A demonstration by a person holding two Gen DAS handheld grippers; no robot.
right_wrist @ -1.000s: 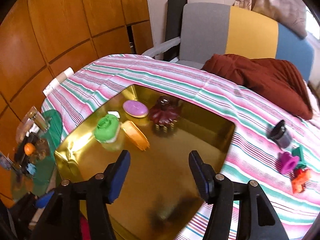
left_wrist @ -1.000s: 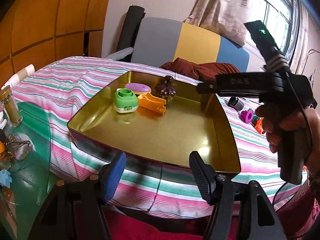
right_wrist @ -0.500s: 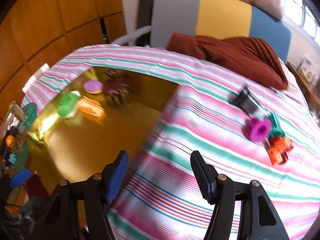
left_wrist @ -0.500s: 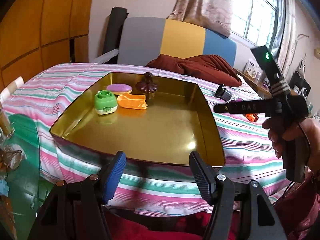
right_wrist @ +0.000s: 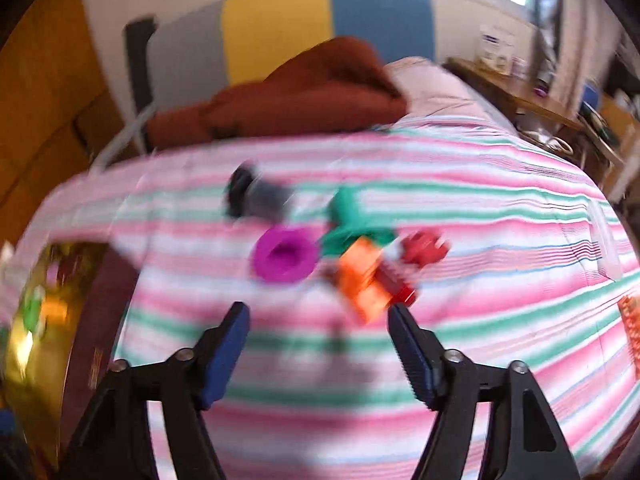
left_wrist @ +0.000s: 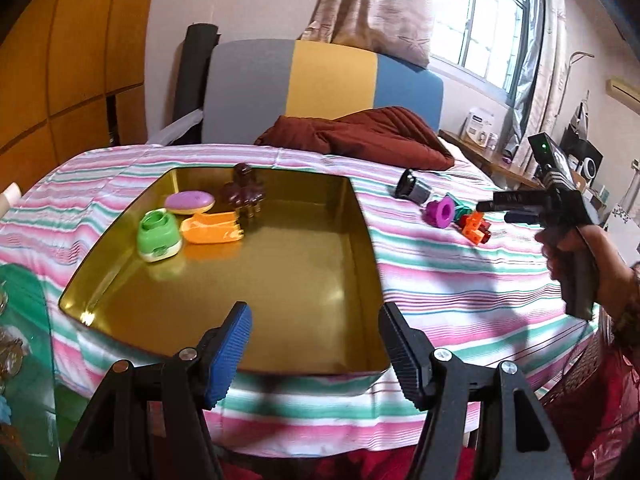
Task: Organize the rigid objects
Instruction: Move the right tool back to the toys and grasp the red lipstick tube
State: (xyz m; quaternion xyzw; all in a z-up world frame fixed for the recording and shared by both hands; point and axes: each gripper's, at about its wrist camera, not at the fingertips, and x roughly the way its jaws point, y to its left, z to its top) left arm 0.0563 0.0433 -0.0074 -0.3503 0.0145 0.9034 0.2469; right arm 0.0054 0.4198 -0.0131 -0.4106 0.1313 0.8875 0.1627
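A gold tray [left_wrist: 372, 248] on the striped cloth holds a green container [left_wrist: 158, 234], a purple oval [left_wrist: 189, 202], an orange scoop [left_wrist: 212, 232] and a dark brown piece [left_wrist: 243, 192]. Right of the tray lie a black-grey cylinder [left_wrist: 414, 188], a magenta cup [left_wrist: 440, 212], a teal piece [left_wrist: 460, 206] and an orange-red block [left_wrist: 476, 230]. My left gripper [left_wrist: 314, 312] hangs open over the tray's near rim. My right gripper [right_wrist: 318, 312] hovers just short of the magenta cup [right_wrist: 284, 254] and orange block [right_wrist: 366, 284]; its jaws are opening with nothing between them.
A rust-brown cushion [left_wrist: 360, 136] lies at the far edge, against a grey, yellow and blue backrest [left_wrist: 328, 76]. A green glass side table [left_wrist: 24, 320] with small items stands at the left. A cluttered shelf [left_wrist: 488, 160] runs along the right under the window.
The right gripper swept right, from above the tray to over the loose toys on the cloth, and its jaws stand wider. The left gripper shifted slightly; it still faces the tray.
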